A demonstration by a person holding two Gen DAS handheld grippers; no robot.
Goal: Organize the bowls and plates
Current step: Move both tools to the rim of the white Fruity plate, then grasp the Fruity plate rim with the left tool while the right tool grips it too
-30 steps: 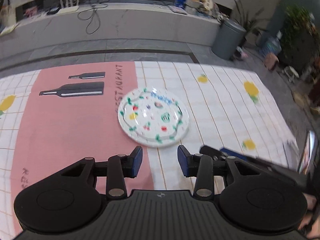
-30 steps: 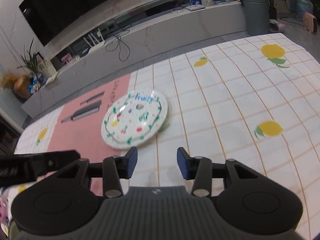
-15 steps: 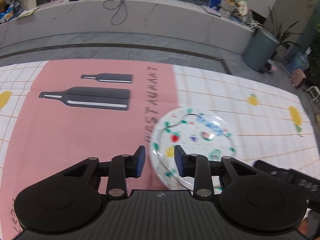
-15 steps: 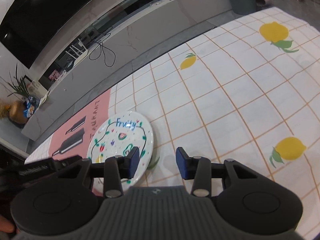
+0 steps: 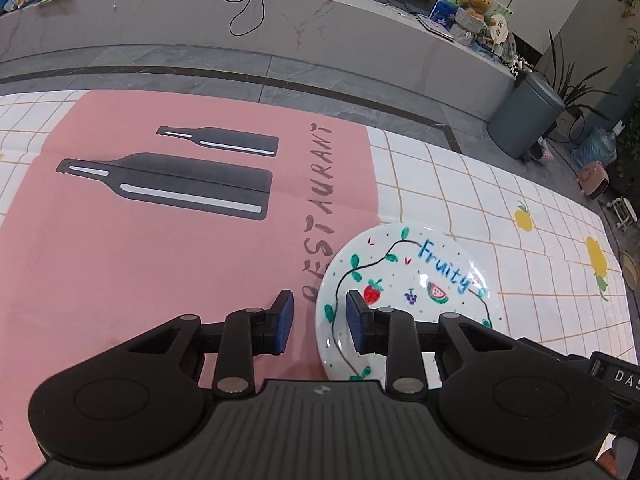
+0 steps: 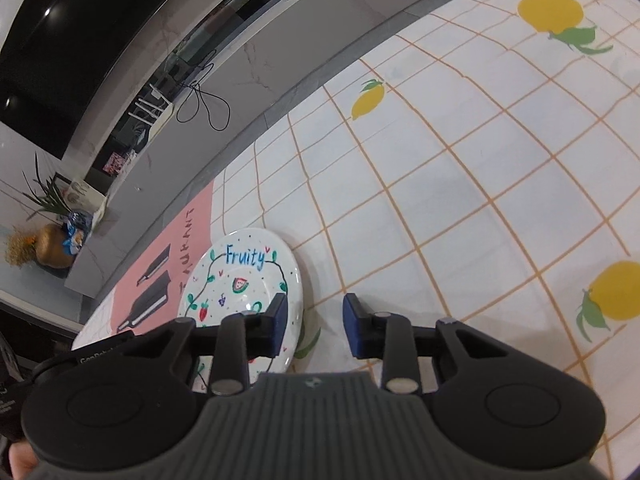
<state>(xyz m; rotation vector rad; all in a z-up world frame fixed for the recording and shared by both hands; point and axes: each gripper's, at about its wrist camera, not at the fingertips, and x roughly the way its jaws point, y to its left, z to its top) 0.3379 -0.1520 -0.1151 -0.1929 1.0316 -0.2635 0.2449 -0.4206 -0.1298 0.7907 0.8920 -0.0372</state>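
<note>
A white plate [image 5: 408, 280] painted with fruit and the word "Fruity" lies flat on the tablecloth, half on its pink panel. My left gripper [image 5: 320, 320] straddles the plate's left rim, with one finger [image 5: 356, 320] over the plate and the other over the pink cloth. Its pads are apart from the rim. In the right wrist view the plate [image 6: 240, 276] sits low and left. My right gripper [image 6: 316, 328] straddles its right rim and its jaws are closing, with a gap still showing on both sides of the rim.
The tablecloth [image 6: 460, 200] is white with an orange grid, lemon prints and a pink panel [image 5: 140, 260] with bottle shapes. The table's far edge runs along a grey floor. A long low stone console [image 5: 280, 20] and a grey bin [image 5: 524, 120] stand beyond.
Both grippers have come down and closer to the plate, one to each side. Their jaws have narrowed. The plate's rims now lie between the fingers; before, it lay ahead of them.
</note>
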